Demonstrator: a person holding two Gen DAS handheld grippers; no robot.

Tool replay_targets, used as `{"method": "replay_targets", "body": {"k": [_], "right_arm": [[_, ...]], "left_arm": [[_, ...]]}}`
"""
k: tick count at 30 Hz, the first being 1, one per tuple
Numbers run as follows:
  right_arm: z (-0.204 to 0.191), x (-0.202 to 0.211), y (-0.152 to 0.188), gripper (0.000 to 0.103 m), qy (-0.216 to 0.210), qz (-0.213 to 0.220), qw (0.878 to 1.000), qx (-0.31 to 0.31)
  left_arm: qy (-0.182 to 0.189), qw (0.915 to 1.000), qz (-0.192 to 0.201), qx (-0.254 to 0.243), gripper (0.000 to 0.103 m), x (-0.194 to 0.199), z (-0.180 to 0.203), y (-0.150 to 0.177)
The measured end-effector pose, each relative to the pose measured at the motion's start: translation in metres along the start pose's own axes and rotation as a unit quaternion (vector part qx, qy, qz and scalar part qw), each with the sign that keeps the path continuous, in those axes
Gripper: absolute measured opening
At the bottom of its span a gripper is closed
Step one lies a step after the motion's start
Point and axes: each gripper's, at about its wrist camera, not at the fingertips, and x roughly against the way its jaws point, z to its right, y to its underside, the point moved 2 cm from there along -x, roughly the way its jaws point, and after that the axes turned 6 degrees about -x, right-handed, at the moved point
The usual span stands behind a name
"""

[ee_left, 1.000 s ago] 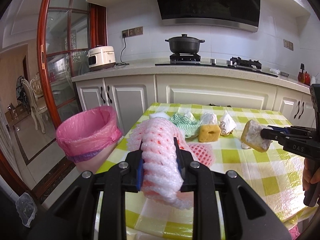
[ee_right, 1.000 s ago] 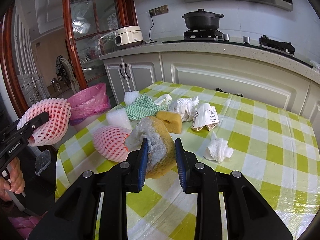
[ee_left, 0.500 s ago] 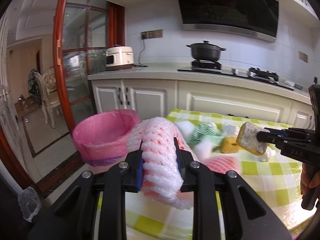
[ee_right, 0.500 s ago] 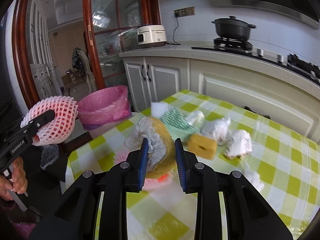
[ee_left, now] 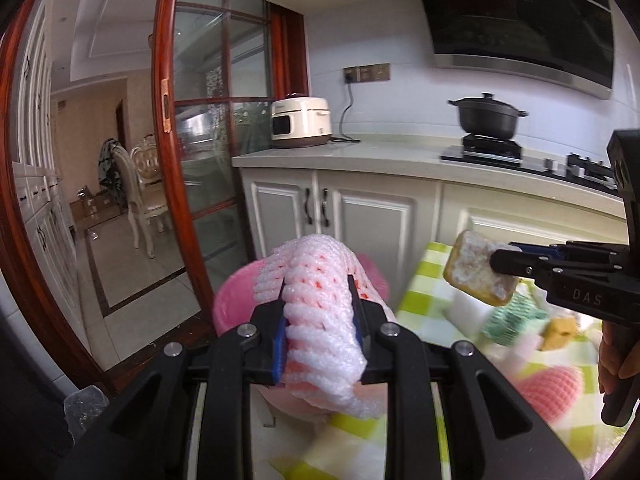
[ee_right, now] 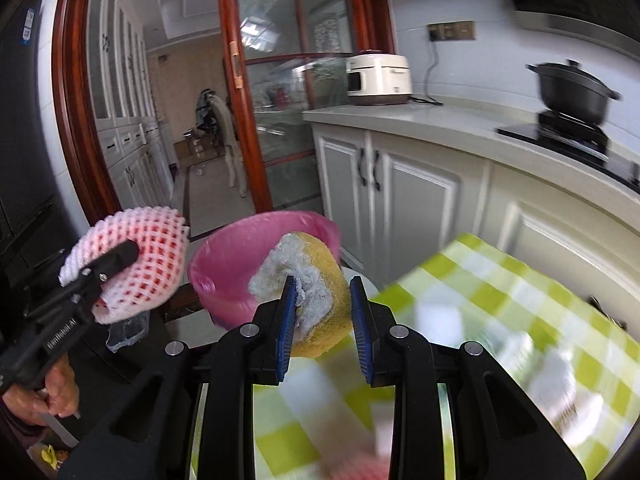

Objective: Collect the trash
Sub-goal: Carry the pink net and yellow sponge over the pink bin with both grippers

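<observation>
My left gripper (ee_left: 318, 312) is shut on a pink foam fruit net (ee_left: 320, 320), which hides most of the pink-lined trash bin (ee_left: 232, 300) just beyond it. In the right wrist view the same net (ee_right: 140, 264) hangs left of the bin (ee_right: 236, 272). My right gripper (ee_right: 324, 312) is shut on a yellow sponge with a grey scouring face (ee_right: 312, 292), held near the bin's right rim. The left wrist view shows that sponge (ee_left: 476, 272) at the right, over the table's corner. More trash lies blurred on the checked table: a second foam net (ee_left: 548, 388), a green cloth (ee_left: 508, 316), a small yellow sponge (ee_left: 560, 332).
The green-and-white checked table (ee_right: 500, 292) fills the lower right. White cabinets (ee_left: 360, 220) and a counter with a rice cooker (ee_left: 300, 122) and a black pot (ee_left: 486, 114) stand behind. A wood-framed glass door (ee_left: 208, 160) opens to the left. A person's hand (ee_right: 56, 392) grips the left tool.
Both grippers have swung left from over the table toward the pink bin, still gripping the net and the sponge. The bin now sits directly ahead of both.
</observation>
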Motion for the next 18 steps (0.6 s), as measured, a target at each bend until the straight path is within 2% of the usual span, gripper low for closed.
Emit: {"method": "replay_targets", "body": {"k": [8, 14, 16, 17, 18], "right_arm": [[-0.021, -0.088, -0.044, 0.028, -0.029, -0.021, 0.999, 0.007], [-0.024, -0.145, -0.05, 0.029, -0.039, -0.049, 0.998, 0.005], [-0.023, -0.16, -0.049, 0.032, -0.047, -0.06, 0.997, 0.001], [-0.022, -0.166, -0.048, 0.038, -0.048, -0.065, 0.997, 0.001], [-0.021, -0.17, -0.048, 0.046, -0.047, -0.064, 0.997, 0.0]], "left_arm": [[-0.025, 0.9991, -0.019, 0.029, 0.024, -0.071, -0.045, -0.007], [-0.022, 0.9972, -0.037, 0.061, 0.029, -0.125, -0.061, -0.004], [-0.02, 0.9961, -0.044, 0.074, 0.033, -0.137, -0.066, 0.001], [-0.02, 0.9948, -0.05, 0.086, 0.041, -0.144, -0.071, 0.004], [-0.021, 0.994, -0.053, 0.093, 0.043, -0.146, -0.074, 0.008]]}}
